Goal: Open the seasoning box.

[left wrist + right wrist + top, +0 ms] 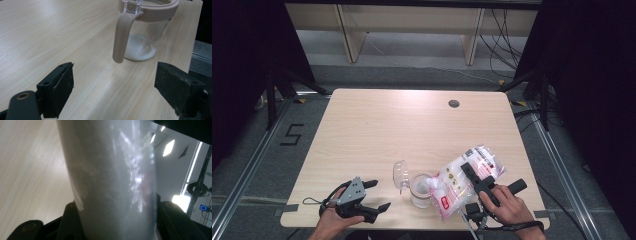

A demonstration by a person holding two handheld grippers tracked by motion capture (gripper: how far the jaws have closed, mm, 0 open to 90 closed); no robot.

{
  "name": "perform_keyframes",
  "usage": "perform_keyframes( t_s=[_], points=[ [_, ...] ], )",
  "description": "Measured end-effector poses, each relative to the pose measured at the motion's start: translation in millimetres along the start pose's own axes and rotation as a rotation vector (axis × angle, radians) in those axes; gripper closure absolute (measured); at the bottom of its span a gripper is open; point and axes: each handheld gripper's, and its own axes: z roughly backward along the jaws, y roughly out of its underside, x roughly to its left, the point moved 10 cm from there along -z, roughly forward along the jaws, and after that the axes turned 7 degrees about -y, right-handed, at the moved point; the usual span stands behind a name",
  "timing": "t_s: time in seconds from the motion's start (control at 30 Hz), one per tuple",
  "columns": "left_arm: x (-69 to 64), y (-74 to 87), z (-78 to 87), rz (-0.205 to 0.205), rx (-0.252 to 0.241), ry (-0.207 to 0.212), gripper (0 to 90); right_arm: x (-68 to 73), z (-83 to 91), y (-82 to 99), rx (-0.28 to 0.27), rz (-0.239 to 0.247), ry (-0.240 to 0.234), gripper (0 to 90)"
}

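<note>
While glossy plastic bag point(464, 180) sags, glass jar point(420, 190) holds white powder.

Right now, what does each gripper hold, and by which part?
The right gripper clamps the bag of white powder across its middle. The left gripper holds nothing.

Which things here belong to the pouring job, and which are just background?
In use: bag of white powder, clamped in the right gripper; glass jar; its hinged lid.
Not in use: left gripper, open, empty; table grommet.
</note>
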Motion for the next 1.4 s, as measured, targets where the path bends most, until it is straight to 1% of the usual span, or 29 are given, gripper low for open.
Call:
perform_keyframes(
  t_s=[0.07, 0.1, 0.13, 0.17, 0.2, 0.23, 0.27, 0.33, 0.37, 0.47, 0.5, 0.53, 0.57, 0.6, 0.63, 0.83, 0.87, 0.9, 0.93, 0.97, 1.0, 1.03, 1.07, 1.1, 1.13, 1.17, 1.23, 1.3, 1.4],
  points=[
    [0.4, 0.1, 0.0, -0.005, 0.0, 0.003, 15.4, 0.1, -0.1, -0.5, -0.004, -0.003, 0.0, 58.1],
    [0.4, 0.1, 0.0, -0.005, 0.0, 0.003, 15.4, -3.2, -1.3, -3.4, -0.043, -0.004, 0.054, 58.2],
    [0.4, 0.1, 0.0, -0.005, 0.001, 0.003, 15.4, -3.2, -1.3, -3.4, -0.043, -0.004, 0.054, 58.2],
    [0.4, 0.2, 0.0, -0.006, 0.001, 0.003, 15.4, -3.6, -1.5, -3.3, -0.042, 0.012, 0.055, 58.2],
    [-0.2, 0.0, -0.1, -0.001, -0.001, 0.002, 15.4, -3.7, -1.4, -3.4, -0.044, 0.006, 0.062, 58.3],
    [0.6, 0.3, 0.2, -0.006, 0.003, -0.005, 15.4, -3.9, -1.4, -3.6, -0.046, 0.006, 0.061, 58.4],
    [0.4, 0.2, 0.1, -0.008, 0.003, 0.003, 15.4, -3.7, -1.2, -3.5, -0.046, 0.003, 0.061, 58.4],
    [-0.4, -0.7, 0.1, -0.001, -0.004, 0.005, 15.4, -1.4, -0.2, -1.8, -0.034, -0.03, 0.059, 58.4],
    [0.2, -1.0, 0.1, -0.008, -0.008, 0.002, 15.4, -2.3, -0.3, -2.3, -0.039, -0.022, 0.061, 58.5],
    [0.2, -0.9, 0.1, -0.007, -0.007, 0.002, 15.4, -2.6, 0.0, -2.3, -0.04, -0.024, 0.061, 58.5],
    [0.3, -0.9, 0.1, -0.007, -0.006, 0.001, 15.4, -0.5, 0.0, -1.3, -0.038, -0.049, 0.056, 58.6],
    [0.0, -0.9, 0.1, -0.006, -0.006, 0.004, 15.4, -0.5, 0.0, -1.3, -0.038, -0.049, 0.056, 58.6],
    [-0.3, -0.8, 0.0, -0.004, -0.005, 0.004, 15.4, -4.4, 0.0, -2.7, -0.046, -0.015, 0.066, 58.6],
    [-0.1, -0.7, 0.1, -0.008, -0.004, 0.006, 15.4, -5.0, -0.2, -3.1, -0.05, -0.006, 0.066, 58.7],
    [0.2, -1.0, 0.1, -0.007, -0.007, 0.001, 15.4, -4.9, -0.2, -3.1, -0.05, -0.007, 0.066, 58.7],
    [-0.1, -1.0, 0.1, -0.006, -0.007, 0.002, 15.4, -5.6, 0.2, -3.7, -0.053, -0.009, 0.067, 58.8],
    [-0.3, -0.7, 0.2, -0.008, -0.005, 0.006, 15.4, -5.4, 0.6, -3.8, -0.052, -0.026, 0.064, 58.8],
    [-0.1, -0.6, 0.2, -0.01, -0.003, 0.005, 15.4, -6.5, 1.0, -4.0, -0.053, -0.021, 0.071, 58.9],
    [-0.1, -0.9, 0.1, -0.008, -0.006, 0.003, 15.4, -6.1, 1.1, -4.0, -0.052, -0.029, 0.07, 58.9],
    [0.2, -1.2, 0.1, -0.008, -0.008, 0.001, 15.4, -5.2, 1.7, -3.1, -0.044, -0.036, 0.06, 58.9],
    [0.2, -1.0, 0.2, -0.007, -0.007, 0.001, 15.4, -4.8, 2.5, -2.2, -0.039, -0.052, 0.063, 58.9],
    [0.2, -0.8, 0.2, -0.009, -0.006, 0.003, 15.4, -5.0, 2.2, -2.7, -0.046, -0.055, 0.07, 58.9],
    [0.1, -0.7, 0.2, -0.008, -0.005, 0.003, 15.4, -8.2, 2.2, -4.1, -0.056, -0.029, 0.077, 58.9],
    [0.3, -1.1, 0.2, -0.009, -0.008, 0.001, 15.4, -8.6, 2.6, -4.0, -0.055, -0.03, 0.081, 58.9],
    [0.3, -1.0, 0.1, -0.008, -0.007, 0.001, 15.4, -8.7, 3.7, -2.9, -0.048, -0.049, 0.091, 58.9],
    [0.6, 0.0, 0.2, -0.009, 0.001, 0.002, 15.4, -8.9, 3.8, -3.0, -0.049, -0.049, 0.09, 58.9],
    [0.1, 0.2, 0.0, -0.006, 0.001, -0.005, 15.4, -9.3, 4.2, -2.9, -0.047, -0.046, 0.092, 58.9],
    [1.7, 0.3, 0.2, -0.024, 0.004, -0.01, 15.4, -9.7, 4.6, -2.7, -0.046, -0.046, 0.092, 59.0],
    [1.0, 0.4, 0.3, -0.01, 0.004, -0.008, 15.4, -9.8, 4.5, -2.4, -0.045, -0.046, 0.092, 59.1]
  ],
)
